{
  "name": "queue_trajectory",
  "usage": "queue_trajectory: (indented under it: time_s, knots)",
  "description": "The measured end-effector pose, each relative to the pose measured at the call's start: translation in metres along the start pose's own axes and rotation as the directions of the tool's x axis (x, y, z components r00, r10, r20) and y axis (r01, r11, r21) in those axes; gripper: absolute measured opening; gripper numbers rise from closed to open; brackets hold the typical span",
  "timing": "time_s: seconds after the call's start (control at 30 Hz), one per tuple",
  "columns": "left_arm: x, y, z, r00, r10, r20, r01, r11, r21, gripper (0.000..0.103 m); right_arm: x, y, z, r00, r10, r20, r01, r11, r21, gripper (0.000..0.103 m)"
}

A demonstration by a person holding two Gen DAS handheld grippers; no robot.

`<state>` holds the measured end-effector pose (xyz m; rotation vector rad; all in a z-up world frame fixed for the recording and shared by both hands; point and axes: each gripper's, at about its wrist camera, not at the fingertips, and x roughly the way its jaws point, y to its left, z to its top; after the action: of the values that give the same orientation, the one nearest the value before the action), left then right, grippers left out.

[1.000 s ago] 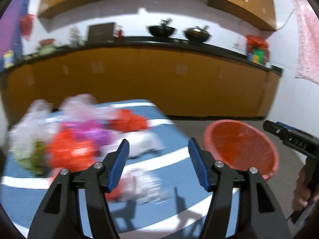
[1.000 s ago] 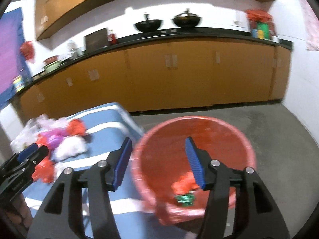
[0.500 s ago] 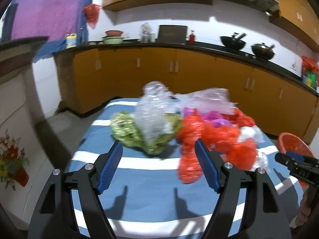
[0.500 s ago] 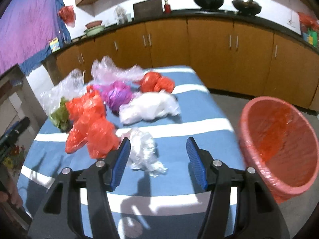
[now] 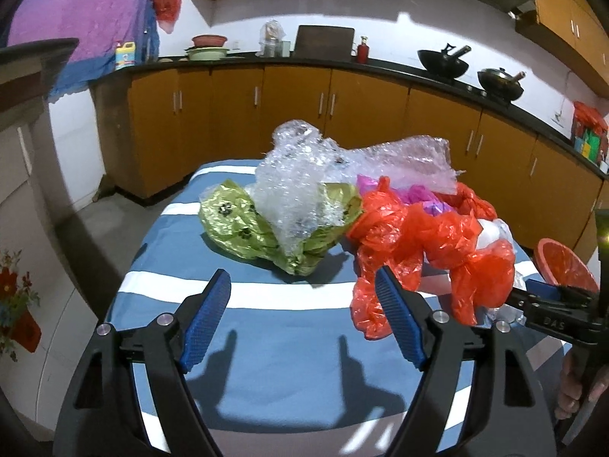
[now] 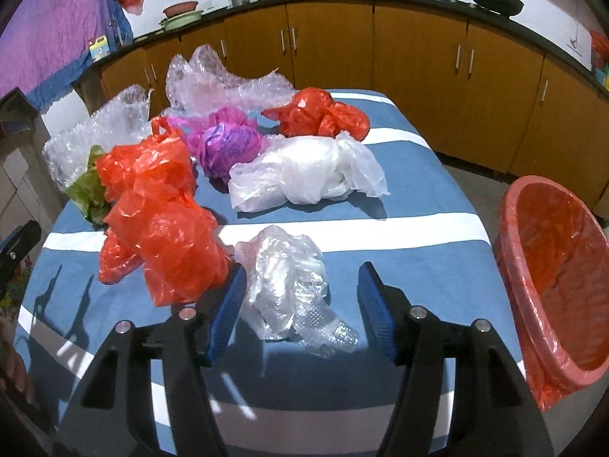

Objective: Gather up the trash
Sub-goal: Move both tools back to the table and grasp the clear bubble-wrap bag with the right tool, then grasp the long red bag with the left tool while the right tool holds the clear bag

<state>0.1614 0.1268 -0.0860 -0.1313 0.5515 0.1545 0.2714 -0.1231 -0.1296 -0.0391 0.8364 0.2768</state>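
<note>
1. Seeing the white bag (image 6: pixel 304 175) and clear crumpled plastic (image 6: pixel 293 285) only from my right wrist; the left view shows the green bag (image 5: pixel 243 224) fully.
2. Clear plastic lies on the worktop (image 6: pixel 430 198) between my right gripper's (image 6: pixel 300 304) jaws, long axis slanting toward me, rightward.
3. Both grippers are wide apart and empty; the left gripper (image 5: pixel 302 320) has just been opening, the right too.
4. Bin (image 6: pixel 555 266) sits right of the worktop.

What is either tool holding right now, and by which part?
Nothing. The left tool is open over bare cloth; the right tool is open around the clear plastic wad, pads not pressing.
</note>
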Motion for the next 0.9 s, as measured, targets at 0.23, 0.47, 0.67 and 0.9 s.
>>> queue_trajectory:
  time_s: [0.23, 0.47, 0.67, 0.9]
  knots:
    - [0.011, -0.009, 0.001, 0.999, -0.026, -0.031, 0.027, 0.999, 0.019, 0.078, 0.008, 0.004, 0.001, 0.999, 0.019, -0.027, -0.019, 1.000, -0.019, 0.039]
    - [0.014, -0.021, 0.003, 0.997, -0.066, -0.044, 0.066, 0.998, 0.016, 0.078, 0.002, 0.004, -0.001, 1.000, 0.005, 0.000, -0.005, 0.999, -0.031, 0.026]
    - [0.012, -0.044, 0.009, 0.991, -0.127, -0.035, 0.127, 0.992, 0.018, 0.083, -0.016, -0.017, -0.003, 0.999, -0.027, 0.040, 0.027, 0.999, 0.018, 0.024]
    - [0.016, -0.088, 0.015, 0.976, -0.213, -0.044, 0.214, 0.976, 0.026, 0.084, -0.048, -0.052, -0.008, 0.991, -0.084, 0.101, 0.074, 0.992, 0.101, 0.024]
